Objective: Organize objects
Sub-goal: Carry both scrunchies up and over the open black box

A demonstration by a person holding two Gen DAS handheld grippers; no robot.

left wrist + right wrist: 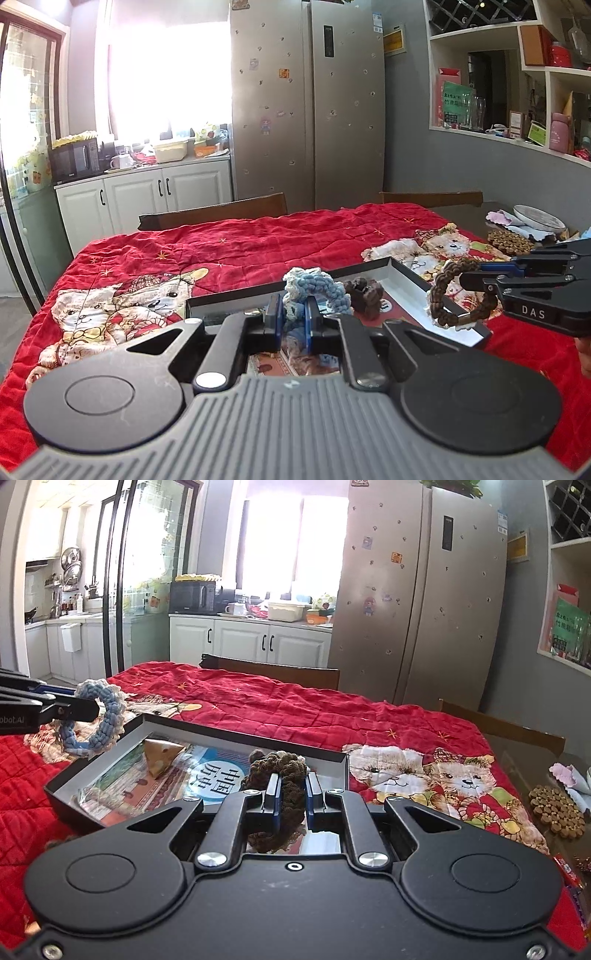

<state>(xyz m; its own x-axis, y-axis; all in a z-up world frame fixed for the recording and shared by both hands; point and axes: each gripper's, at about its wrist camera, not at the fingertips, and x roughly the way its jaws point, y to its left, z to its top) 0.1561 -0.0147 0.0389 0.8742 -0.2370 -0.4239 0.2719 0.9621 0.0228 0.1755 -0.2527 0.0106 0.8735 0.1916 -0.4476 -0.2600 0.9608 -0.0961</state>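
My left gripper (293, 308) is shut on a blue and white crocheted ring (314, 286); it also shows in the right wrist view (98, 720), held above the near left corner of the open grey box (74, 771). My right gripper (291, 788) is shut on a brown crocheted ring (280, 775), seen from the left wrist view (461, 295) hanging over the box's right wall (417, 291). Another dark brown crocheted piece (364, 293) lies in the box.
The box sits on a red quilt with bear prints (258, 701). A printed card and a cheese-shaped wedge (160, 760) lie inside the box. A wooden trivet (557, 812) and a plate (539, 218) stand at the right. Chairs stand behind the table.
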